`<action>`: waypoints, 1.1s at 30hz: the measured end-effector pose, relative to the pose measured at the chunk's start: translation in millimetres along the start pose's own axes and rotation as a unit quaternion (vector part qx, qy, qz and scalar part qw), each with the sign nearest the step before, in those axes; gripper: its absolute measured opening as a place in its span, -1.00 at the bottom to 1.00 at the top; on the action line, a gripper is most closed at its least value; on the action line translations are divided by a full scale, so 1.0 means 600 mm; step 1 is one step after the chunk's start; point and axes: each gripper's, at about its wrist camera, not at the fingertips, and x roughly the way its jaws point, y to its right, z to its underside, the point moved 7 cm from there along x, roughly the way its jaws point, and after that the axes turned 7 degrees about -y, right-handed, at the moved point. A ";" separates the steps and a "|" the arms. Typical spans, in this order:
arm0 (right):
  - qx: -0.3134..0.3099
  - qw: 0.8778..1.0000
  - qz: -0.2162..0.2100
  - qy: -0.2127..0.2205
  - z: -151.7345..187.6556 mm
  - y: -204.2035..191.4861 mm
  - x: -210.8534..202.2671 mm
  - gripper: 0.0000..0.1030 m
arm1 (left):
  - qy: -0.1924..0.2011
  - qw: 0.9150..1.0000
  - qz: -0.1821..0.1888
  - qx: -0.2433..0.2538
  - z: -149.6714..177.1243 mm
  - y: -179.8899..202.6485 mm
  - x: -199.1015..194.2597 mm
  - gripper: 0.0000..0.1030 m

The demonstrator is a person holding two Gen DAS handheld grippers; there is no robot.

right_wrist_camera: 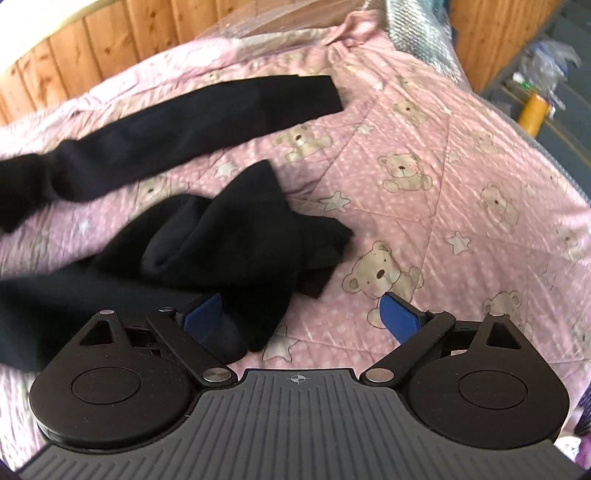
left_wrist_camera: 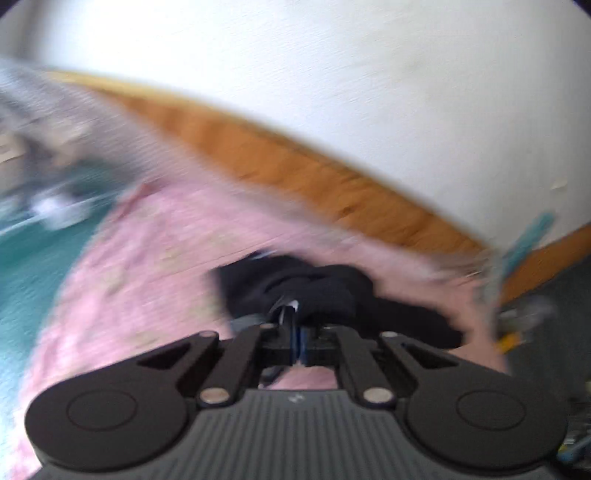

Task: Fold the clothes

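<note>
— Gripping anything, the left gripper [left_wrist_camera: 299, 345]?
— Yes, its fingers are pinched tight on a bunched fold of the black knit garment [right_wrist_camera: 207, 243], though that view is blurred.
— And the right gripper [right_wrist_camera: 301, 314]?
— Fingers spread wide, holding nothing, the left one over cloth.
— Where's the garment?
— Crumpled on the pink teddy-bear quilted bedspread [right_wrist_camera: 461, 184], one long part stretched toward the far wooden panelled wall [right_wrist_camera: 122, 33].
</note>
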 end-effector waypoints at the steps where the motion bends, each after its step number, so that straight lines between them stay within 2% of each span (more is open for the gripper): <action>1: 0.008 1.000 -0.001 0.001 -0.001 0.002 0.001 0.83 | -0.026 0.999 -0.013 -0.022 0.030 -0.029 0.026 -0.96; 3: 0.030 1.000 -0.004 0.003 -0.004 0.005 0.003 0.83 | -0.077 0.994 -0.039 -0.065 0.090 -0.088 0.078 -0.95; 6: 0.061 0.998 -0.009 0.005 -0.013 0.007 0.005 0.83 | -0.142 0.979 -0.073 -0.126 0.175 -0.163 0.148 -0.95; 8: 0.058 0.998 -0.014 0.005 -0.018 0.000 0.010 0.83 | -0.139 0.976 -0.071 -0.153 0.203 -0.177 0.170 -0.92; 12: 0.041 0.999 -0.010 0.000 -0.032 -0.011 0.035 0.76 | -0.114 0.976 -0.059 -0.176 0.219 -0.176 0.186 -0.87; 13: 0.041 0.999 -0.015 -0.007 -0.036 -0.014 0.043 0.53 | -0.111 0.977 -0.059 -0.173 0.219 -0.174 0.189 -0.87; 14: 0.041 0.999 -0.029 -0.016 -0.040 -0.018 0.051 0.17 | -0.108 0.978 -0.060 -0.169 0.219 -0.172 0.193 -0.87; 15: 0.039 0.998 -0.041 -0.026 -0.044 -0.024 0.058 -0.06 | -0.107 0.979 -0.063 -0.165 0.217 -0.169 0.196 -0.87; 16: 0.029 0.998 -0.048 -0.036 -0.046 -0.032 0.064 -0.53 | -0.105 0.979 -0.066 -0.160 0.215 -0.166 0.199 -0.87; 17: 0.017 0.998 -0.051 -0.040 -0.048 -0.039 0.067 -0.79 | -0.104 0.980 -0.068 -0.155 0.212 -0.163 0.201 -0.87; 19: 0.012 0.998 -0.051 -0.031 -0.055 -0.040 0.051 -0.94 | -0.102 0.982 -0.070 -0.141 0.205 -0.154 0.200 -0.87; 22: 0.069 0.996 -0.043 0.035 -0.080 0.008 -0.038 -0.97 | -0.094 0.987 -0.071 -0.114 0.192 -0.141 0.194 -0.87; 24: 0.140 0.986 -0.041 0.081 -0.093 0.062 -0.119 -0.97 | -0.085 0.989 -0.067 -0.100 0.185 -0.133 0.183 -0.86; 27: 0.199 0.975 0.010 0.100 -0.111 0.125 -0.177 -0.96 | -0.090 0.991 -0.051 -0.086 0.182 -0.120 0.185 -0.79; 28: 0.209 0.973 0.022 0.094 -0.118 0.140 -0.176 -0.91 | -0.097 0.991 -0.048 -0.079 0.185 -0.116 0.193 -0.79; 30: 0.192 0.980 0.030 0.041 -0.135 0.150 -0.101 -0.30 | -0.113 0.990 -0.048 -0.068 0.192 -0.106 0.214 -0.79; 31: 0.186 0.982 0.033 0.023 -0.136 0.155 -0.076 0.25 | -0.122 0.989 -0.048 -0.063 0.197 -0.102 0.225 -0.79; 33: 0.187 0.982 0.031 0.017 -0.109 0.163 -0.067 0.16 | -0.123 0.989 -0.052 -0.058 0.205 -0.096 0.231 -0.79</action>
